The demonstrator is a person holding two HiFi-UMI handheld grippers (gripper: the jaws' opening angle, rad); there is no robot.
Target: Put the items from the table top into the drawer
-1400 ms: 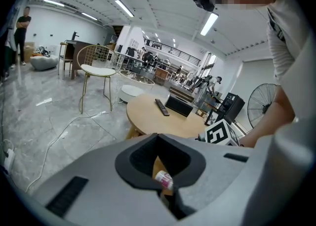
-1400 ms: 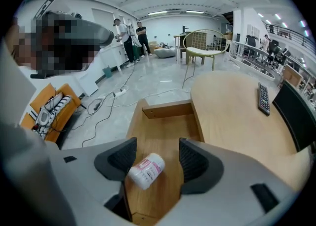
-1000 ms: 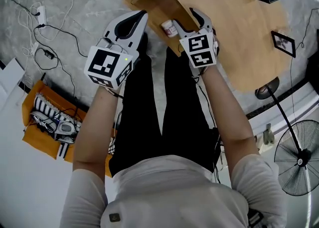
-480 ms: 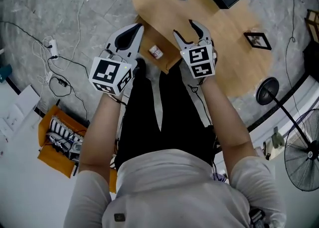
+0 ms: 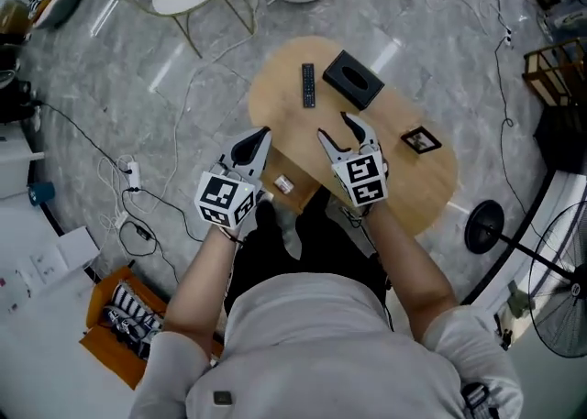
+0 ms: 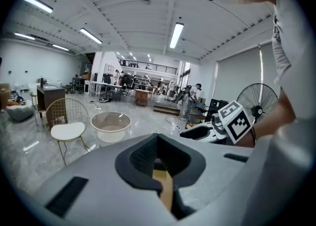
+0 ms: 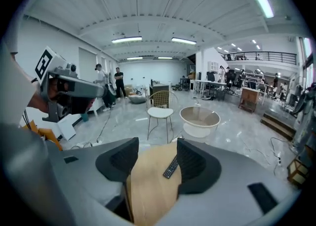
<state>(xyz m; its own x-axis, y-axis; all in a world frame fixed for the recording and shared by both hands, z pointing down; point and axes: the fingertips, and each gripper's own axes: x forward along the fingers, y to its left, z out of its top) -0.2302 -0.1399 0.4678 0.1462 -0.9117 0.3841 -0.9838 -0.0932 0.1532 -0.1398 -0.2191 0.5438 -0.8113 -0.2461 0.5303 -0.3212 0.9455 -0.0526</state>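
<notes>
The surface (image 5: 424, 184) was light tan wood; the remote (image 5: 308, 84) and tissue box (image 5: 353, 79) were black. The floor (image 5: 119, 60) was grey, marble-veined.

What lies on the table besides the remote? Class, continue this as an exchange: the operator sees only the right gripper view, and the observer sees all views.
Observer: A black box sits just right of the remote.
Operator: Anything else up there?
Observer: A frame sits near the right end of the table.
Operator: Is the drawer open?
Observer: Yes, the drawer is open, with one small item in it.
</notes>
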